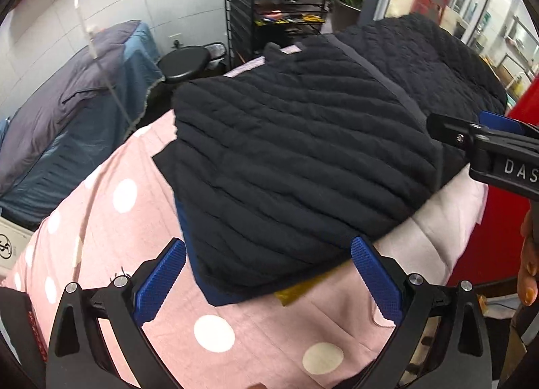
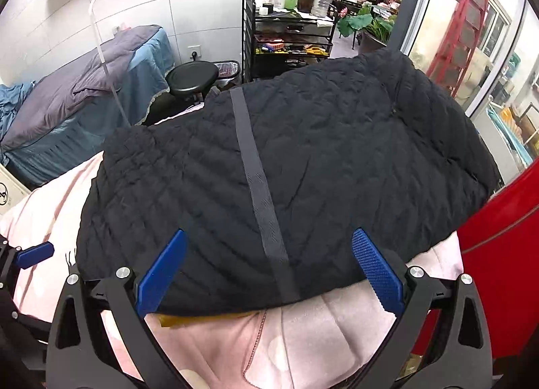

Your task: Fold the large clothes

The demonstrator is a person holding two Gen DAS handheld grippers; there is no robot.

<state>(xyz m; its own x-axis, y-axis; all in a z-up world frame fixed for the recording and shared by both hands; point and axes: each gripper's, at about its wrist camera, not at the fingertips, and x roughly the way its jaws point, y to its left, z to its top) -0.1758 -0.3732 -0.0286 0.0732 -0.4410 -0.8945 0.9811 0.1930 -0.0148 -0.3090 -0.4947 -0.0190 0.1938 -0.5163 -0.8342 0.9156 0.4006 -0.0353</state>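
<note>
A large black quilted garment (image 1: pixel 303 159) lies folded on a pink polka-dot bedcover (image 1: pixel 111 227); it also fills the right wrist view (image 2: pixel 303 166), with a grey band (image 2: pixel 259 193) running down it. My left gripper (image 1: pixel 269 274) is open and empty, its blue pads either side of the garment's near edge. My right gripper (image 2: pixel 269 267) is open and empty over the garment's near edge; it also shows at the right of the left wrist view (image 1: pixel 471 132). A yellow tag (image 2: pixel 188 320) peeks from under the garment.
A bed with grey and blue covers (image 1: pixel 67 112) stands at the left. A black stool (image 2: pixel 192 77) and a black shelf cart (image 2: pixel 286 38) with bottles stand behind. A red surface (image 2: pixel 505 254) is at the right. A red ladder (image 2: pixel 461 25) leans by the window.
</note>
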